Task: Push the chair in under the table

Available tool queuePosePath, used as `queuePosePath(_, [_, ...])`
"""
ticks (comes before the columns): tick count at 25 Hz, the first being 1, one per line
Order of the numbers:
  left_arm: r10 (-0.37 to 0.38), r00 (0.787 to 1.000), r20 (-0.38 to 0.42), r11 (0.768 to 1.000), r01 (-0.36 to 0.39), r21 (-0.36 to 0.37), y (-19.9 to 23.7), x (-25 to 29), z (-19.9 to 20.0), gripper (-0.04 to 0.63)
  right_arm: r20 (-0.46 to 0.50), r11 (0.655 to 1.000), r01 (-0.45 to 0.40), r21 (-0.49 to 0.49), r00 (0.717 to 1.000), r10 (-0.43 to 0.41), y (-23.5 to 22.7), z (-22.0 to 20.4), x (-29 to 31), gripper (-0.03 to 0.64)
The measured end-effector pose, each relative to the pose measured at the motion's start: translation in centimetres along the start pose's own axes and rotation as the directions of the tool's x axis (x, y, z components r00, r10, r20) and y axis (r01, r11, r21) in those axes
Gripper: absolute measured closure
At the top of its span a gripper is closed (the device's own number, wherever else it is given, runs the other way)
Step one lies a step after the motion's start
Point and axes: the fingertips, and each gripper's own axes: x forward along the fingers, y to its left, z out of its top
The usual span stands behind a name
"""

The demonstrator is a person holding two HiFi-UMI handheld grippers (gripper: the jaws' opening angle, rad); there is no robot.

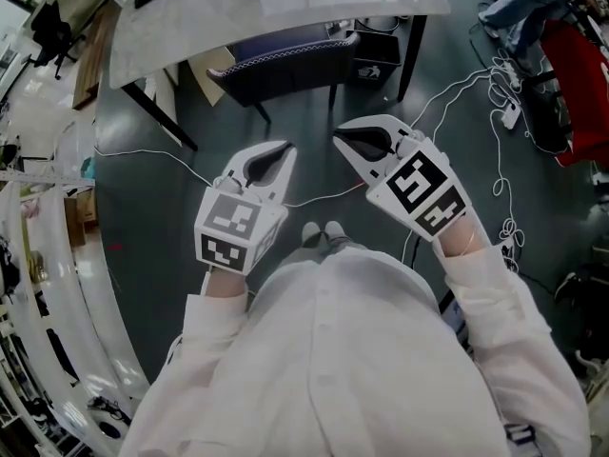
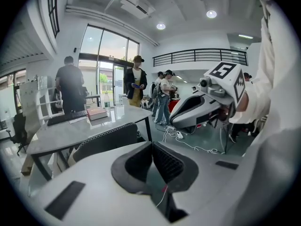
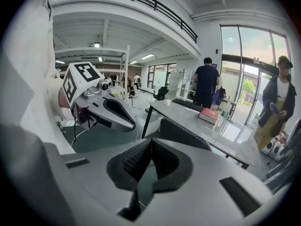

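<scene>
A dark blue chair stands partly under the pale grey table, its backrest towards me. The left gripper view shows the chair below the table, and the right gripper view shows the chair beside the table. My left gripper hangs shut and empty in the air, short of the chair. My right gripper is shut too, holding nothing, level with the left one. Both grippers are apart from the chair.
White cables trail over the dark floor at the right, with a power strip. A cardboard box lies under the table. A book and keyboard rest on the table. Several people stand beyond it.
</scene>
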Motion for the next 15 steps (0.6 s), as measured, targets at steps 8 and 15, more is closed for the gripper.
queuePosePath(8, [-0.010,1.000,0.008,1.000,0.010,-0.004,-0.2,-0.1,-0.1,0.575,-0.005,1.000,0.015,-0.026,1.000,-0.015,-0.2,0.4,-0.4,0.586])
queuePosePath(15, [-0.002,1.000,0.009,0.999,0.002,-0.034,-0.5,-0.6,-0.3,0.575,0.018,0.995,0.089,0.049,0.996,-0.090,-1.1,0.0,-1.7,0.586])
